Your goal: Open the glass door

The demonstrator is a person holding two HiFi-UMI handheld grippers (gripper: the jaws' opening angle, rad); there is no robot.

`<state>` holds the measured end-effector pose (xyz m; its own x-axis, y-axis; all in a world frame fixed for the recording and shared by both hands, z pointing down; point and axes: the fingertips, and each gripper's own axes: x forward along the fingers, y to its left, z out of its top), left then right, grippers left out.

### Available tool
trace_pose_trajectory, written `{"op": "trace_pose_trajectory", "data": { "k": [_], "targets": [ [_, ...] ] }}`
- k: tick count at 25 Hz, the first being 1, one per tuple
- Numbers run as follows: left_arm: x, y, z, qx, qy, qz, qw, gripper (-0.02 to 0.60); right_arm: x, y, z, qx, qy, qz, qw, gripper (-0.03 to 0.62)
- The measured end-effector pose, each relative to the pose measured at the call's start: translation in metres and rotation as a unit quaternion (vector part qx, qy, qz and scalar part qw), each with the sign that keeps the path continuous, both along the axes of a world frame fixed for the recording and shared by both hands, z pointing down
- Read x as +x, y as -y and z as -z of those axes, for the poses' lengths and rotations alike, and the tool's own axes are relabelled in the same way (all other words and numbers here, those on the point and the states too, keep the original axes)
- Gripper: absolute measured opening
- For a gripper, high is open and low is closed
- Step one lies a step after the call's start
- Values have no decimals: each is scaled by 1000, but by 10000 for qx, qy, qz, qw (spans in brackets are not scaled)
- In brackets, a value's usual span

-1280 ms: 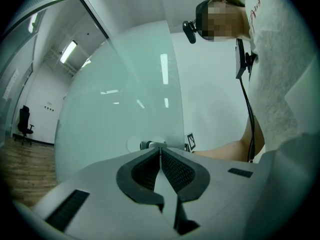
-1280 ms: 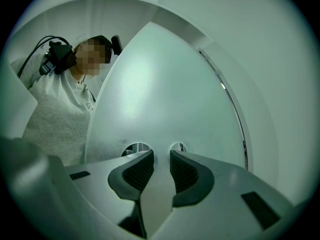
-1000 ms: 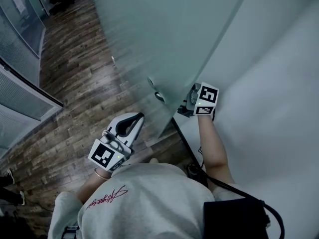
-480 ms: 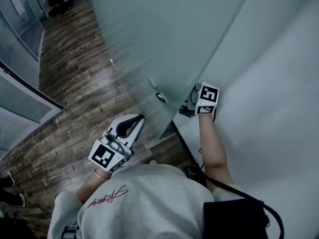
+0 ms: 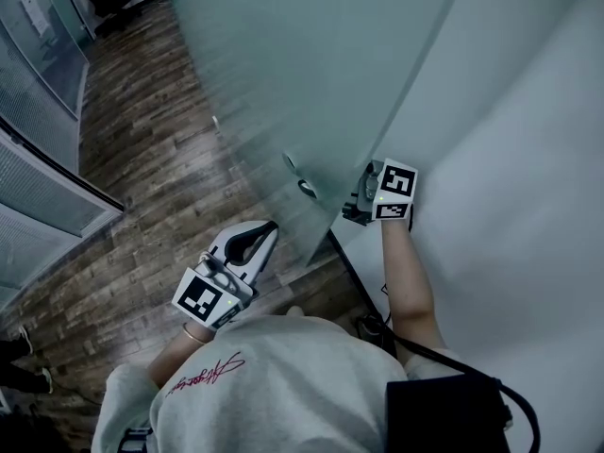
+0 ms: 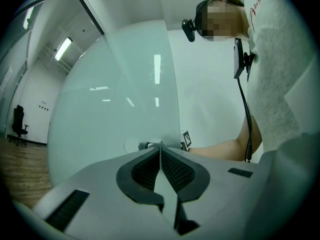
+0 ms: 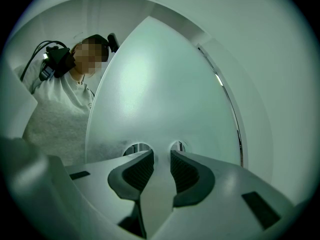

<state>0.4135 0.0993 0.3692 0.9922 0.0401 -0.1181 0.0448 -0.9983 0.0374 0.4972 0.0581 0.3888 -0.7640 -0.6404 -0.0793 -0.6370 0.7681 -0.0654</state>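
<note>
Right gripper view puts the glass door (image 7: 165, 79) straight ahead of my right gripper (image 7: 162, 156). Its fingers stand apart, tips close up to the frosted pane between two round fittings (image 7: 178, 146), and only pale glass shows in the gap. Whether the tips touch the pane I cannot tell. My left gripper (image 6: 160, 151) is clenched, pads together on nothing, held apart from the door's free edge. In the head view the door's top is cut off, and the frosting blurs whatever lies behind it.
</note>
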Motion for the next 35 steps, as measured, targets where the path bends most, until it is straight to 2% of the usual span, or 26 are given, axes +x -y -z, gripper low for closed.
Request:
{"op": "trace_pose_trajectory", "data": {
  "k": [5, 13, 17, 22, 28, 35],
  "targets": [
    [-11, 6, 3, 5, 111, 95, 9999, 25, 0, -2, 4, -107, -236, -56, 9996, 109],
    [-12, 7, -2, -21, 51, 45, 10000, 23, 20, -16, -1, -39, -45, -511, 9987, 109],
    [-11, 7, -8, -29, 8, -95, 10000, 25, 26, -32, -5, 42, -26, -859, 9963, 55],
    [-24, -5, 0, -100, -40, -391, 9992, 23, 14, -60, -3, 47, -138, -1336, 9909, 49],
    [-50, -8, -2, -54, 56, -722, 9974, 25, -5, -93, 4, 109, 81, -1899, 9817, 28],
    [-85, -7, -2, -143, 18, -977, 9951, 24, -45, -114, 17, 212, 9, -2271, 9736, 20]
  ]
}}
